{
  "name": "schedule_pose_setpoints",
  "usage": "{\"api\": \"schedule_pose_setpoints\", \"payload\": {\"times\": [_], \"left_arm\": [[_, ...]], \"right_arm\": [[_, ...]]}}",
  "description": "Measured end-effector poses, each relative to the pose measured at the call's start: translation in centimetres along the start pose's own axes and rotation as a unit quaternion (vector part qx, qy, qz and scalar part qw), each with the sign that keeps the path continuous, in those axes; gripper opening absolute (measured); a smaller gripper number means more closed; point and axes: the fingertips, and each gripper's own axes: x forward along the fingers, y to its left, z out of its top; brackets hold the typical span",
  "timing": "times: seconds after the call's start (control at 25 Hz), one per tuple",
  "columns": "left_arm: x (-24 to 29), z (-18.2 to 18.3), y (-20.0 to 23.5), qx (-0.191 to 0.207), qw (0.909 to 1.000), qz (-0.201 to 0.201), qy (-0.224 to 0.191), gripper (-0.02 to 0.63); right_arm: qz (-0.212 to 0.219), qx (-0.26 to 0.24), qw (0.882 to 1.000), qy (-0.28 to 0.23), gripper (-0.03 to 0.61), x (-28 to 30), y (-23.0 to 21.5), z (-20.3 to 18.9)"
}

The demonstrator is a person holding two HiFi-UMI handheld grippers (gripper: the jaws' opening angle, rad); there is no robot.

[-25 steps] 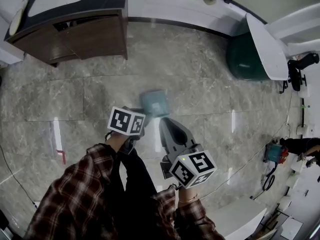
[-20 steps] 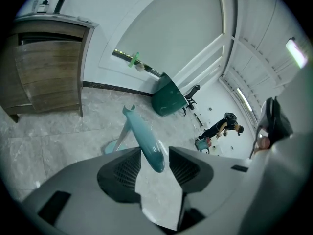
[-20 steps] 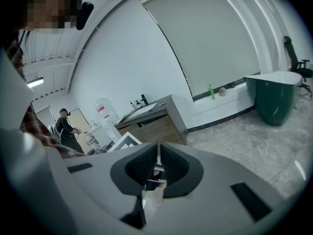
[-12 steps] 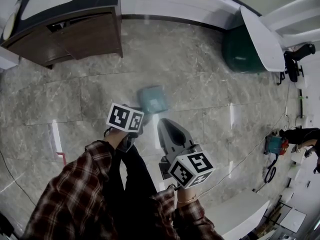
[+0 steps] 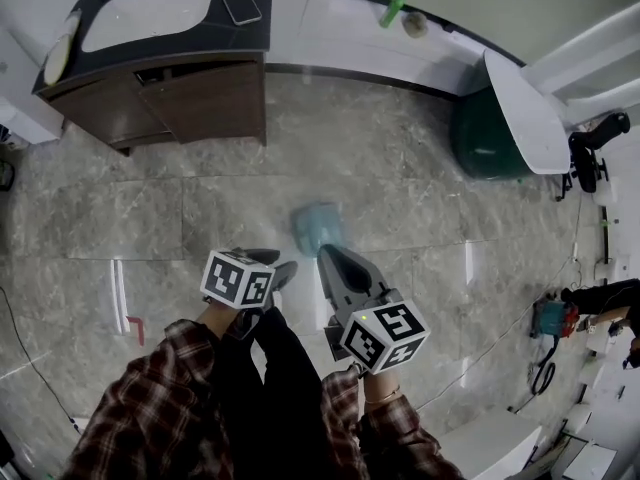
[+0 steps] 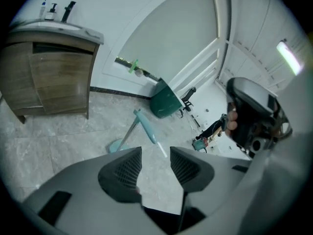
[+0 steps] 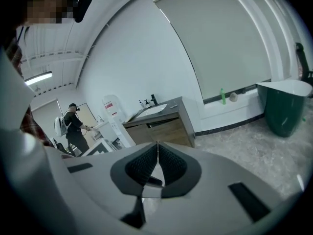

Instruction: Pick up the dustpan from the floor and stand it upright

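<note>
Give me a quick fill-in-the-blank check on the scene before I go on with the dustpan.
1. The right gripper has its jaws ____, with nothing between them.
2. The dustpan is ____ in colour.
3. On top of the wooden vanity, the phone lies beside the white ____.

Missing words: shut; teal; sink

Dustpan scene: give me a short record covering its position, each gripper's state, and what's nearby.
dustpan: teal, on the grey tiled floor, ahead of both grippers, touched by neither
left gripper: jaws apart, have just been opening, nothing between them
right gripper: jaws together, empty
nearby: wooden vanity, dark green tub
</note>
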Motion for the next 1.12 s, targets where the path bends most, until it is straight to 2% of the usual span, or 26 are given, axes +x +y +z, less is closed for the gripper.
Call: {"api": "schedule_pose_setpoints", "payload": {"times": [0.16, 0.28, 0.44, 0.68, 0.84, 1.12], "left_arm": [[-7.1, 3.3, -3.0, 0.025, 0.9972, -0.021, -0.067, 0.183], [-12.8, 6.1, -5.8, 0.027, 0.9905, -0.032, -0.131, 0.182], [-19.9, 9.3, -8.8, 0.056, 0.9774, -0.033, -0.201, 0.174], [-26.9, 12.1, -13.0, 0.107, 0.9528, 0.008, -0.284, 0.068], [-28.3, 12.8, -15.7, 0.115, 0.9417, 0.008, -0.316, 0.014], [-28.8, 12.9, -17.9, 0.122, 0.9312, 0.024, -0.343, 0.012]], "right_arm": [[0.027, -0.047, 0.999, 0.003, 0.012, -0.2, 3.6, 2.7], [0.056, -0.083, 0.995, -0.002, 0.012, -0.7, 6.4, 4.9], [0.095, -0.116, 0.988, -0.029, 0.012, -1.4, 10.7, 8.1], [0.113, -0.172, 0.976, -0.069, 0.011, -3.1, 14.3, 12.3], [0.118, -0.174, 0.973, -0.098, 0.011, -4.2, 14.9, 14.4], [0.122, -0.174, 0.97, -0.115, 0.011, -5.2, 14.7, 15.9]]}}
